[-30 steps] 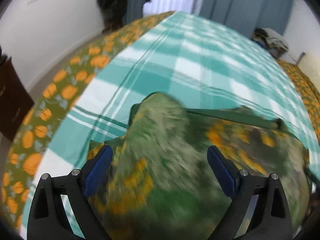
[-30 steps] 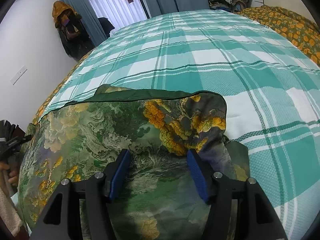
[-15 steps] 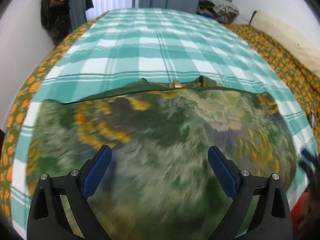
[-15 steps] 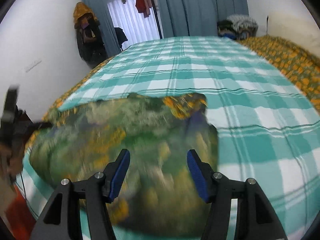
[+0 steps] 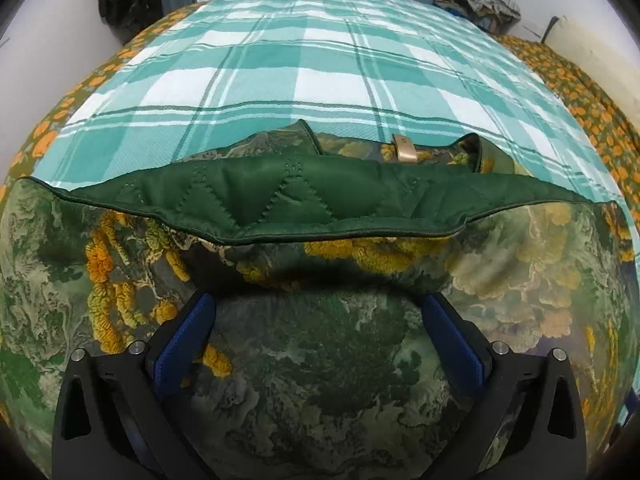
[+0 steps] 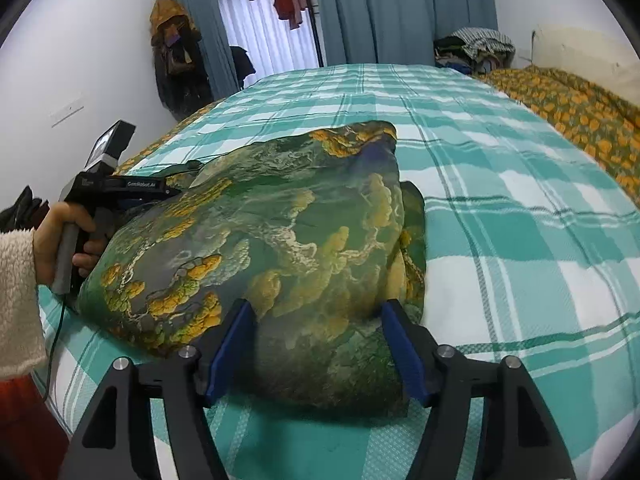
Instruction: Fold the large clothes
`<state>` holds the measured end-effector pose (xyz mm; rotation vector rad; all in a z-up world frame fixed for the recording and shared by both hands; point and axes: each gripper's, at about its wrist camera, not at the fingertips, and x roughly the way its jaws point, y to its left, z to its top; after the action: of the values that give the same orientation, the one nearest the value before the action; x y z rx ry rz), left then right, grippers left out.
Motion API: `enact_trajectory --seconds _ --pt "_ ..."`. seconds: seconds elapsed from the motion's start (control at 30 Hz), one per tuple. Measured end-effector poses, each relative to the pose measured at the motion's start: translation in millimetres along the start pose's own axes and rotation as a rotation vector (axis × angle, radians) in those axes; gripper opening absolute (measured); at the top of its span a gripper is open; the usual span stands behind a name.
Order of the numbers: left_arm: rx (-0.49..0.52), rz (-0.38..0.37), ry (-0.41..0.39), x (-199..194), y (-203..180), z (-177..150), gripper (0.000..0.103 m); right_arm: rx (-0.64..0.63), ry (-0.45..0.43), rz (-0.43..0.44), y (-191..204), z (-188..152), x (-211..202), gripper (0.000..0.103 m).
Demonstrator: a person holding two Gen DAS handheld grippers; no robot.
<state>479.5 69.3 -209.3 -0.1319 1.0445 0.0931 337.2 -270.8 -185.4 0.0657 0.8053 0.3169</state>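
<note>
A padded jacket with a green and orange landscape print lies folded in a bundle on the bed. Its plain green quilted lining shows along a turned-over edge in the left wrist view. My left gripper is open, its blue pads resting on the printed fabric at the bundle's near side. It also shows from outside in the right wrist view, held at the bundle's left edge. My right gripper is open, with the bundle's near end lying between its fingers.
The bed carries a teal and white plaid blanket over an orange-flowered sheet. Clothes are piled at the far corner. A dark coat hangs on the wall at the left. Curtains and a window stand behind.
Both grippers have swung round and come to rest low at the jacket bundle. The jacket now lies still with its green lining edge folded over.
</note>
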Motion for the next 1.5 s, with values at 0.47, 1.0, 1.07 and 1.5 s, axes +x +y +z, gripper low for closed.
enact_trajectory --seconds 0.47,1.0,1.07,1.5 --pt "0.188 -0.02 -0.056 -82 -12 -84 0.102 0.194 0.055 -0.023 -27 -11 -20 0.072" --pt "0.21 -0.135 -0.092 -87 -50 -109 0.102 0.742 0.077 0.208 -55 -36 9 0.078" --pt "0.231 -0.12 -0.068 -76 -54 -115 0.103 0.855 0.05 0.203 -63 -39 19 0.08" --pt "0.227 -0.182 -0.163 -191 -63 -57 0.095 0.401 -0.172 0.04 9 9 -44 0.032"
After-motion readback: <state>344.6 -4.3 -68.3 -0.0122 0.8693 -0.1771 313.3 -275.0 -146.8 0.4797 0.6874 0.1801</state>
